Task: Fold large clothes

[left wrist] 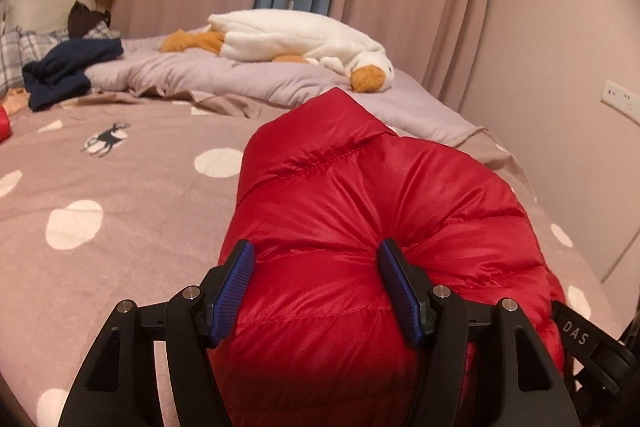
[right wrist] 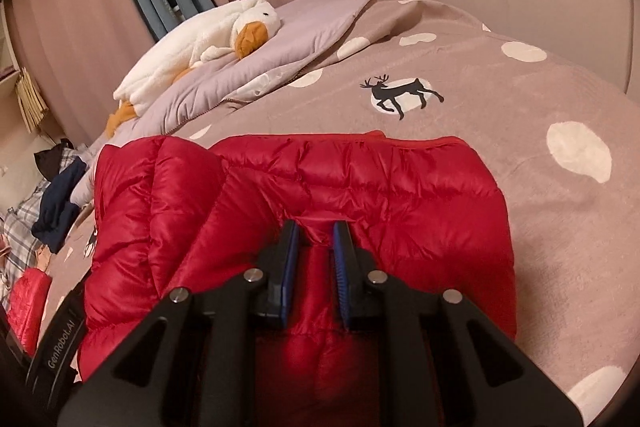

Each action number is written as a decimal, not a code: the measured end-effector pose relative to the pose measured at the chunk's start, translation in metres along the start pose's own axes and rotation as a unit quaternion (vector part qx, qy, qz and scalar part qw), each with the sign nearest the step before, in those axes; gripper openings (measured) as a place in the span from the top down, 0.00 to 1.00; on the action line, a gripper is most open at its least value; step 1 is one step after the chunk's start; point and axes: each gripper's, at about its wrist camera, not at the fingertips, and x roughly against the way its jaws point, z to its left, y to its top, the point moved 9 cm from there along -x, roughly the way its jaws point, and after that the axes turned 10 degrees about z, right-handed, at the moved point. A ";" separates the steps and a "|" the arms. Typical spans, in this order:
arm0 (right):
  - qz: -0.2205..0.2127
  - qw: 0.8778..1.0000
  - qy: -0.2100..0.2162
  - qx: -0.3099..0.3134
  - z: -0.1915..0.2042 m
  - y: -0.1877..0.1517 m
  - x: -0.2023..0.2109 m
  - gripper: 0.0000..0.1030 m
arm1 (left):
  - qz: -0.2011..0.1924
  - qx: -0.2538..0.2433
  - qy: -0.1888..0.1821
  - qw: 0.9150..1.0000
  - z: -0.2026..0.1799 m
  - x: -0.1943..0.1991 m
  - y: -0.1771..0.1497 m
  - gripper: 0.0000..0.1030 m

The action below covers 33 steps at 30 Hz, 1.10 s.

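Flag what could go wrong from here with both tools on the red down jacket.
1. The left tool straddles a thick puffed fold of the red down jacket; slippery shell, so the bulk may squeeze out.
2. The right tool pinches only a thin ridge of fabric, which might slip free under pull.
3. Uneven grips could skew the fold on the spotted bedcover.

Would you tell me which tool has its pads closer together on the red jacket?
The right tool: it pinches a thin fold of red jacket, whereas the left tool spans a bulky roll.
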 end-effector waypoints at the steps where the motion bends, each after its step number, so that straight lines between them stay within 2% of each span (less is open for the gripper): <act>1: -0.003 1.000 -0.003 0.002 0.001 0.000 0.000 0.85 | -0.003 -0.001 0.003 1.000 0.001 0.000 0.000 0.38; 20: -0.028 1.000 -0.004 0.002 -0.001 -0.003 0.005 0.85 | -0.018 -0.007 0.030 0.999 0.008 -0.002 0.004 0.33; 33: -0.034 0.999 -0.002 0.001 0.000 -0.002 0.007 0.83 | -0.017 0.001 0.024 1.000 0.011 -0.005 0.003 0.30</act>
